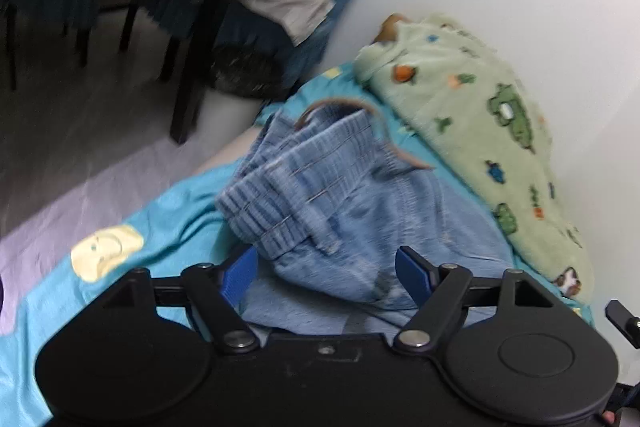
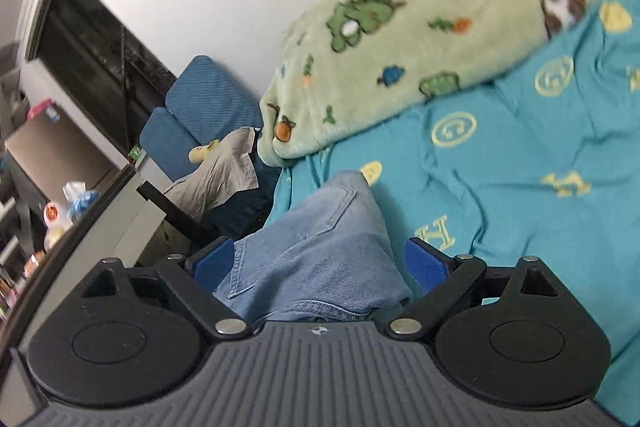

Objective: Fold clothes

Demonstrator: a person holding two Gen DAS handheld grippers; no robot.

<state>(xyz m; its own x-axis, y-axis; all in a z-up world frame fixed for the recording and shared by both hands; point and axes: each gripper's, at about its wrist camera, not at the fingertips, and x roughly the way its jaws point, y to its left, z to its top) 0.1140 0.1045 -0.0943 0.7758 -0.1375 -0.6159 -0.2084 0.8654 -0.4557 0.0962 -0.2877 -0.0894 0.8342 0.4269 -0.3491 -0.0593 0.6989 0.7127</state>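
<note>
The jeans (image 1: 320, 187) lie bunched on the bed's turquoise sheet (image 1: 168, 211), just beside a green fleece blanket (image 1: 472, 115) that runs along the wall. They are soft, floppy denim: fairly heavy for cloth, not slippery, and thick where the ribbed elastic waistband (image 1: 280, 195) is doubled over. The best places to take hold are likely the waistband corners or a leg hem, where the seams give the pads something firm to bite on; a pinch in mid-panel would only lift a loose peak.

The left gripper (image 1: 326, 271) has its jaws standing wide, the waistband heap lying between and just ahead of the blue pads (image 1: 240, 273), which do not seem to press on it.

In the right wrist view the right gripper (image 2: 320, 265) also shows jaws set well apart, with a fold of denim bearing a back pocket (image 2: 316, 211) filling the gap. The cloth touches or nearly touches the near pad, so whether it is actually gripped I cannot tell.
</note>
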